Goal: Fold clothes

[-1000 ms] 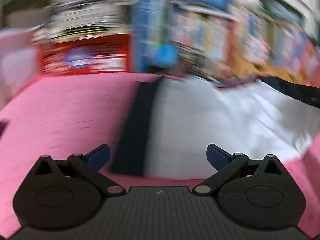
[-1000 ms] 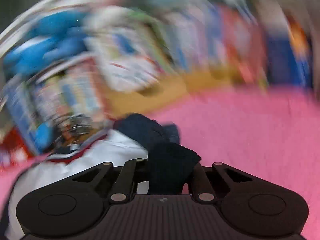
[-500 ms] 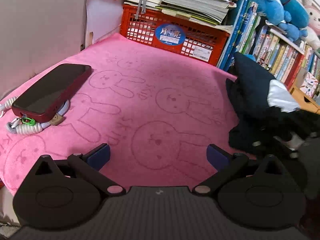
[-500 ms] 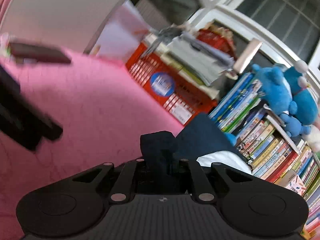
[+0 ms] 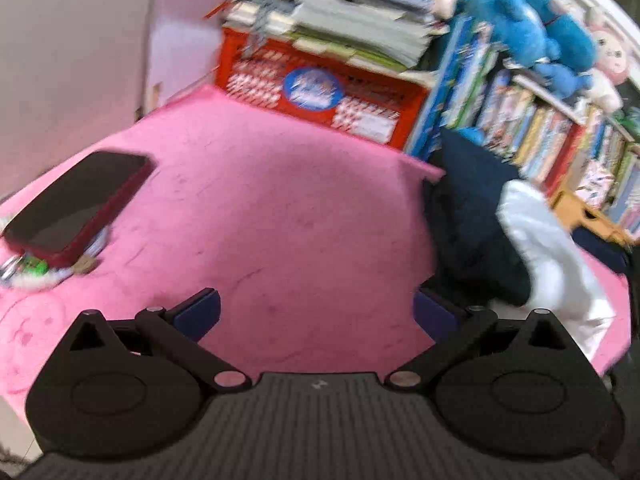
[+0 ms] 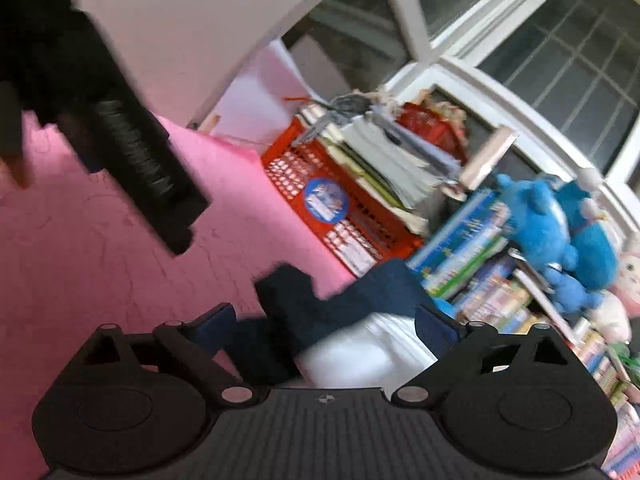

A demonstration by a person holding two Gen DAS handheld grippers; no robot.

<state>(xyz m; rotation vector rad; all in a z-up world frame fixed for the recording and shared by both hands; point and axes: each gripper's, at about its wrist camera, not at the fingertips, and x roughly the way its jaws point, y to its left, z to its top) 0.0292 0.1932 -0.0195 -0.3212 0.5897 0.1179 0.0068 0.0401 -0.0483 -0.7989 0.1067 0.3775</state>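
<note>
Garment: a navy and white garment (image 5: 516,236) is seen bunched at the 3 o'clock side of the left view, on the edge of the pink cloth (image 5: 280,208) that covers the desk; it is not laid flat.
Left claw: the left claw (image 5: 316,314) is held with its jaws wide apart, and only pink cloth is seen between them.
Right claw: the right claw (image 6: 322,326) is also spread apart; navy fabric (image 6: 304,300) lies between and beyond the fingers, but it is not pinched by the pads.
Step in hand: the garment is judged to be in a heap, neither spread nor folded. Such a heap fits a garment that waits to be spread, and equally one that was let go in the middle of the work.
Next move: an edge or a corner of the garment would have to be found and gripped, and care is needed because the fabric is thick and layered there.
Only in left view: a phone (image 5: 76,208) in a red case with a key ring is seen at 9 o'clock.
Only in right view: a window (image 6: 540,40) at 1 o'clock and the back of the other gripper (image 6: 132,148) at 10 o'clock are shown.
Both views: a red crate (image 5: 320,88) with papers and a bookshelf (image 5: 540,132) with plush toys are seen behind; both are blurred.
</note>
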